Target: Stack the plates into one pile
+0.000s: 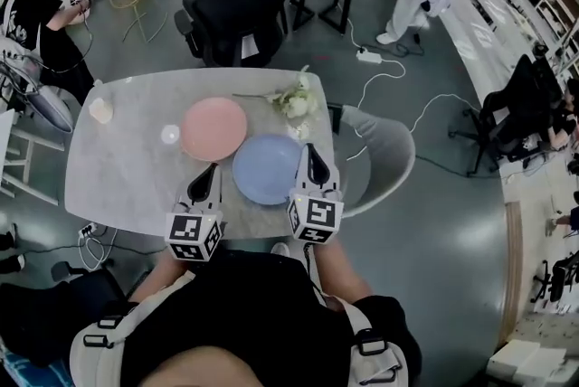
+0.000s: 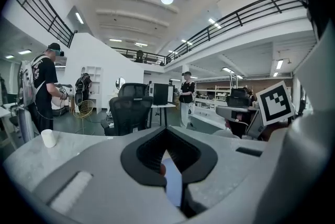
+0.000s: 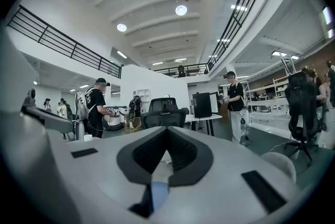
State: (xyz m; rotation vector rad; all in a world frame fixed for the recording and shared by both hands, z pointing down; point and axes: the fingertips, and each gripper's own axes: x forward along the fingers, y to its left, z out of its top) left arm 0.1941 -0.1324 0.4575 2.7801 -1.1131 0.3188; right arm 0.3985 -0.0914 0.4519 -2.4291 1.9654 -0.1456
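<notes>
1. Cup (image 1: 100,110): white, upright, near the table's (image 1: 127,177) far left corner. A small white round thing (image 1: 170,135) lies between it and the plates; cannot tell what it is.
2. Pink plate (image 1: 213,128): flat on the table, left of centre, nothing on it.
3. Left gripper (image 1: 213,170): low over the table, tips just off the pink plate's near edge and beside the left rim of the blue plate (image 1: 267,168). Jaws drawn together with only a thin slit between them, holding nothing. Blue shows through the slit.
4. Blue plate: flat, nearer the person than the pink one, just beside its right near edge. The two are not stacked.
5. Flowers (image 1: 294,100): pale sprig lying at the far right of the table, beyond the blue plate.
6. Right gripper (image 1: 312,150): tips by the blue plate's right rim. Jaws together, thin slit, holding nothing.
</notes>
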